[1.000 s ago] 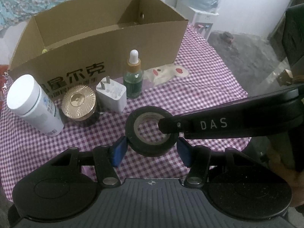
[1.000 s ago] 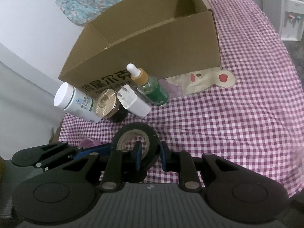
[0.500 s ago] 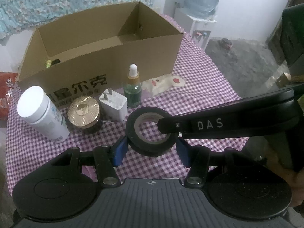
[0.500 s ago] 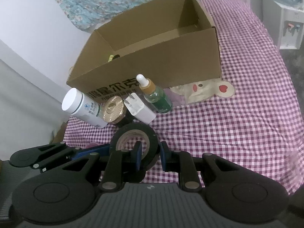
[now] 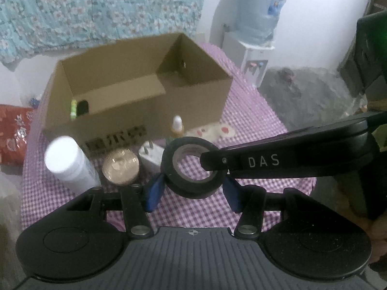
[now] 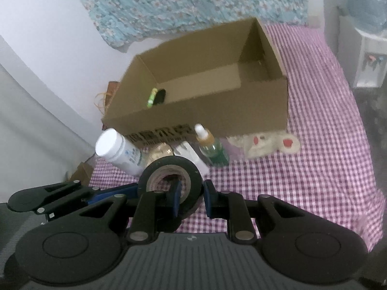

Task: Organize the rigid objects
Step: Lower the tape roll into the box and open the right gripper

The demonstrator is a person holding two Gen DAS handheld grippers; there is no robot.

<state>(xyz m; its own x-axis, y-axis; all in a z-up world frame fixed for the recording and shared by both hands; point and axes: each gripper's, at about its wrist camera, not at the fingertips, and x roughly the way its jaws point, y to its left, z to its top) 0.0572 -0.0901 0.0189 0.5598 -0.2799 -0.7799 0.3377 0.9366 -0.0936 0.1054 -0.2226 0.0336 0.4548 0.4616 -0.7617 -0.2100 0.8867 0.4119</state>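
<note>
Black tape roll (image 5: 192,169) hangs above the checked counter (image 6: 314,164), its wall pinched by the nearly closed right hand-held gripper (image 6: 191,197); the left hand-held gripper (image 5: 192,189), jaws just narrowing, flanks the roll, contact unclear; cardboard box (image 6: 241,106) lies beyond
</note>
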